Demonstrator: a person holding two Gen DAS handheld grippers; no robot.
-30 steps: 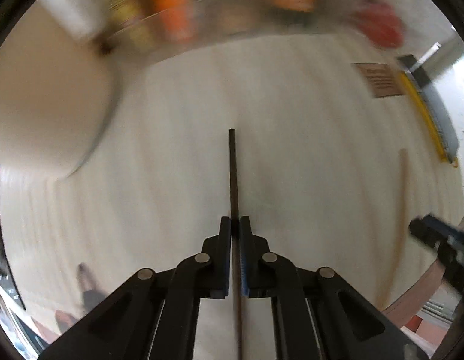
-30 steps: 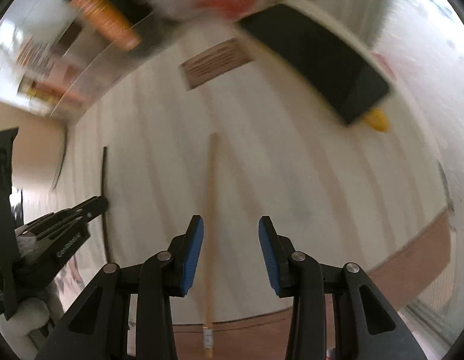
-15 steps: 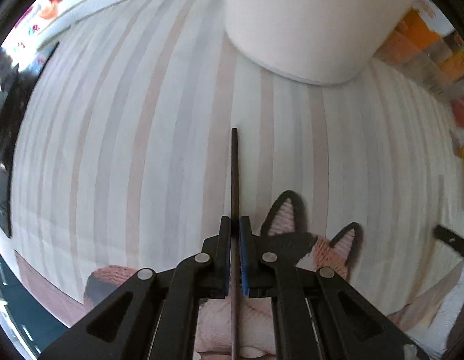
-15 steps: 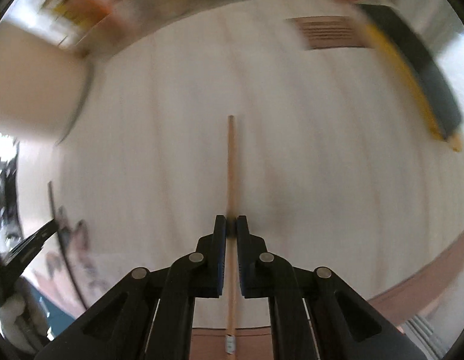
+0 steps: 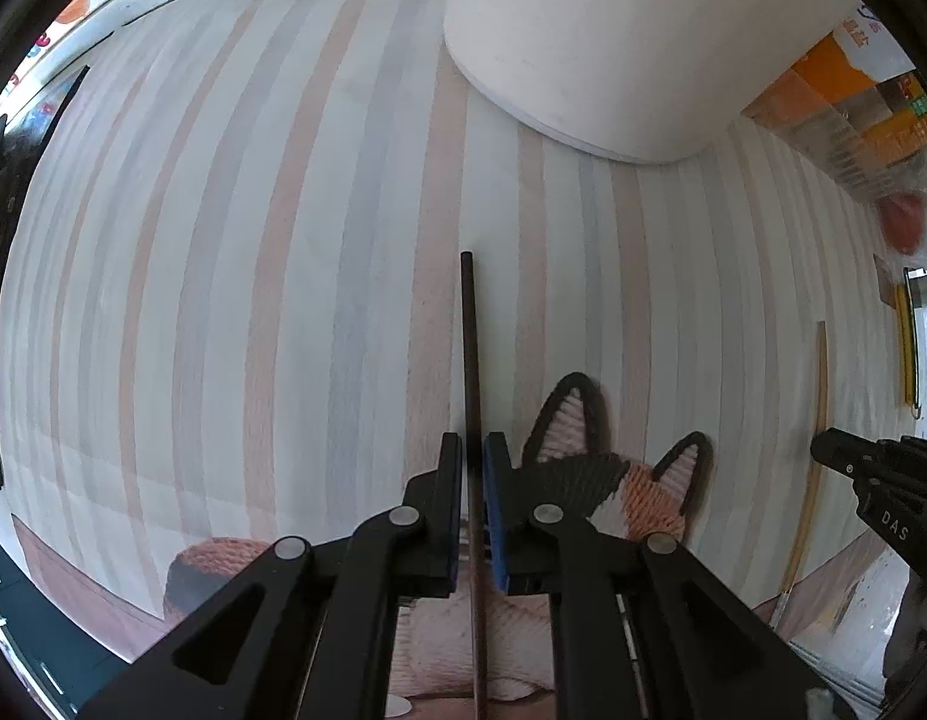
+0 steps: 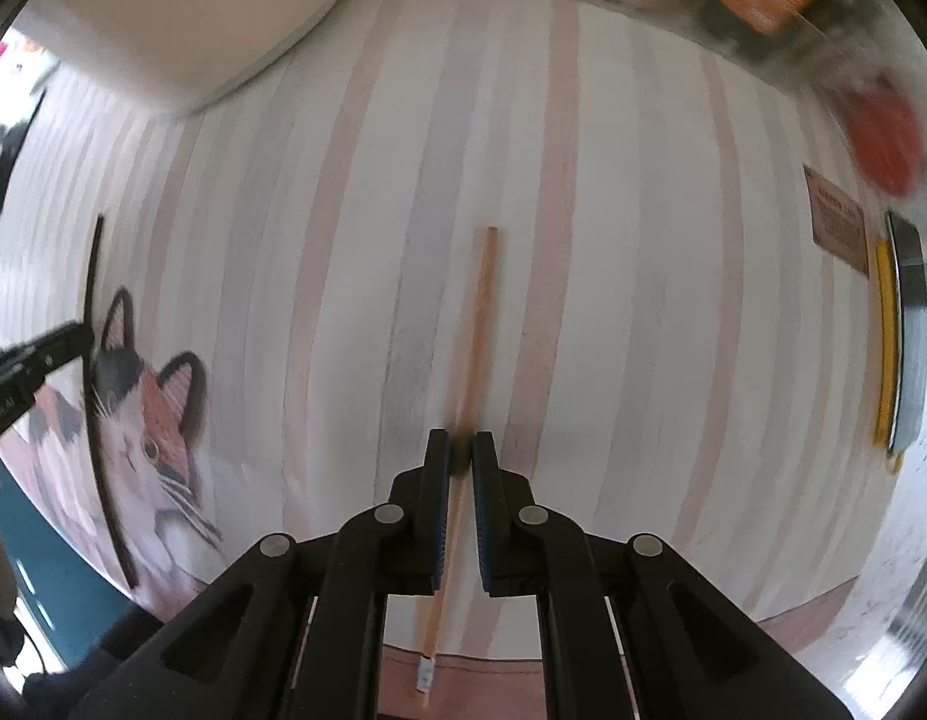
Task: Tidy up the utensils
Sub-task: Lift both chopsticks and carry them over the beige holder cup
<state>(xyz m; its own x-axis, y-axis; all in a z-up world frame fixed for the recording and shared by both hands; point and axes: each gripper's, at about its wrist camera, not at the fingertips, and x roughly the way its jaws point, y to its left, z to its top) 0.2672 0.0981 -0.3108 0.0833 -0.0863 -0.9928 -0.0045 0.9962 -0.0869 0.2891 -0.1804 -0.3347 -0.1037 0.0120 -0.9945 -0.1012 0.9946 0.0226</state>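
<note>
My left gripper point(image 5: 472, 447) is shut on a dark brown chopstick point(image 5: 469, 348) that points forward over the striped tablecloth point(image 5: 223, 240). The chopstick runs above a cat-shaped woven mat point(image 5: 613, 480). My right gripper point(image 6: 460, 444) is shut on a light wooden chopstick point(image 6: 481, 312), held slightly tilted over the cloth. The right gripper point(image 5: 871, 474) with its light chopstick point(image 5: 814, 438) also shows at the right edge of the left wrist view. The left gripper's dark chopstick point(image 6: 97, 372) and the cat mat point(image 6: 145, 426) show at the left of the right wrist view.
A large white rounded container point(image 5: 613, 42) stands ahead on the cloth. Orange and coloured packages point(image 5: 847, 102) sit behind a clear wall at the back right. A yellow-and-dark flat object point(image 6: 901, 336) and a brown label point(image 6: 835, 228) lie at the right.
The right gripper closed on the light chopstick, and it now sits slightly tilted. The left gripper carried the dark chopstick left, over the cat mat and toward the white container.
</note>
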